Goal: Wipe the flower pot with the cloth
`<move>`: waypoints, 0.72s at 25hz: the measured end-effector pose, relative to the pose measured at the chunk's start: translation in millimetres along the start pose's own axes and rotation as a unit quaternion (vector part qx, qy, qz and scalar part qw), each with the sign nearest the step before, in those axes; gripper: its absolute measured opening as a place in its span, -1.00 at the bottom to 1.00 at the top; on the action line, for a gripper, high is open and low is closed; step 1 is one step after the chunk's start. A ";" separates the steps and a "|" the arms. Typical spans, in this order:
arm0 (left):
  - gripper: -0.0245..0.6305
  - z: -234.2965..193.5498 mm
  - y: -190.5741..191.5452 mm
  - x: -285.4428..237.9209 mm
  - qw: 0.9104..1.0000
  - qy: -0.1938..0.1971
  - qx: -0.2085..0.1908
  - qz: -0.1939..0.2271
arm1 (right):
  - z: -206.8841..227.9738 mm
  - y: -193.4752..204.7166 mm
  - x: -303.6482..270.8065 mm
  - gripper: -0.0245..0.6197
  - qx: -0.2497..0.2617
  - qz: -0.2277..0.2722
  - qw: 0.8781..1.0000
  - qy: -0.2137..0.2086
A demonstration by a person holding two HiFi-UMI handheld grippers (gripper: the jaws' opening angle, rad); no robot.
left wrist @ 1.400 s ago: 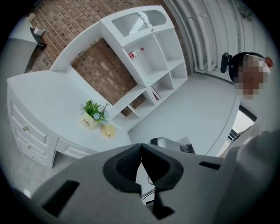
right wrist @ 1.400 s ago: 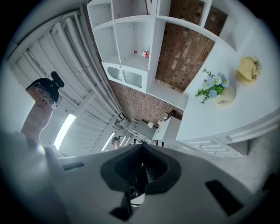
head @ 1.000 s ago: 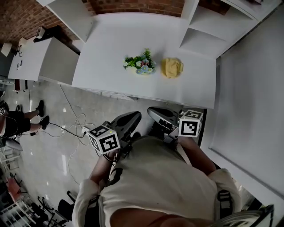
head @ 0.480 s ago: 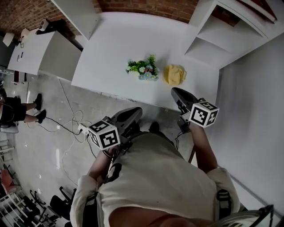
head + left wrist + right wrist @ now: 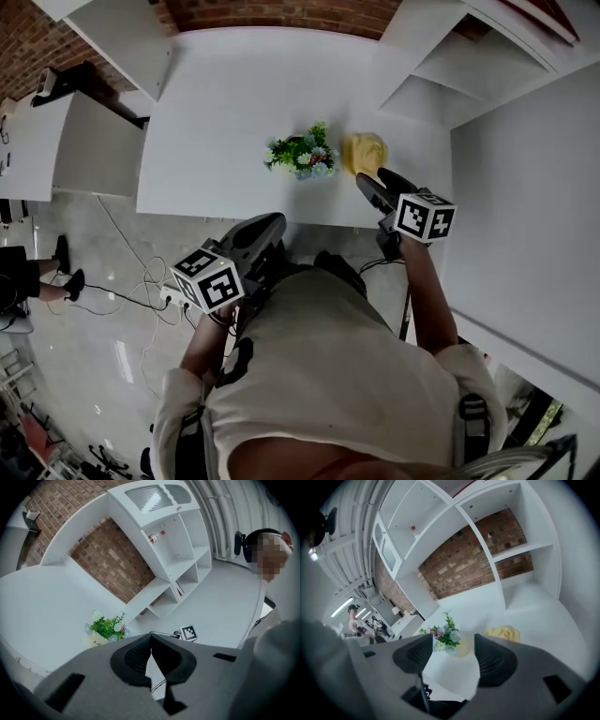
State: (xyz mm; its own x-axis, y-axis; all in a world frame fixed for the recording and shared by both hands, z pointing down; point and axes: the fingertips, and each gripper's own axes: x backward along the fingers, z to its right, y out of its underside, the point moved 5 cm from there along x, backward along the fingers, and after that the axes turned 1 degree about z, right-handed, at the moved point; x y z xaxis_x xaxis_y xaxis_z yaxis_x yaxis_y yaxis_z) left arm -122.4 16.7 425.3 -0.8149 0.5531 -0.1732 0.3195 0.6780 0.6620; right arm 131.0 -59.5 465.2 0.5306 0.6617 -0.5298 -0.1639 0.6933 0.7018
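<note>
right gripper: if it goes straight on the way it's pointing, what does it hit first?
Probably the flower pot: it sits in the gap between the open jaws of the right gripper. The yellow cloth lies just right of that line; depth is unclear.

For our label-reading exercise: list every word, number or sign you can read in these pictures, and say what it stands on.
None reads clearly.
Small cream flower pot with green leaves: dark lettering on its side, too small and blurred to read.
Left gripper and right gripper: black-and-white square patterns only, no words.
</note>
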 end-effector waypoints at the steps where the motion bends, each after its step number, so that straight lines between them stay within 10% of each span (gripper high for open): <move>1: -0.86 -7.4 -1.5 0.3 1.000 0.001 0.004 -0.005 | 6.1 -1.1 -3.7 -0.02 0.003 -0.005 1.000 0.015; 18: -0.86 -30.3 -16.8 -40.1 0.995 -0.091 -0.028 -0.005 | 146.7 48.4 -113.3 0.05 0.102 -0.205 0.968 0.101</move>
State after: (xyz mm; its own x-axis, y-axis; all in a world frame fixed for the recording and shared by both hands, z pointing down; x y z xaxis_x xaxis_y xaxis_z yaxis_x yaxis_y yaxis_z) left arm -109.8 -31.5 443.3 -0.7156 0.6283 -0.3052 0.2797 0.6581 0.6990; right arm 184.9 -142.9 629.1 0.3400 0.4002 -0.8510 0.2050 0.8516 0.4824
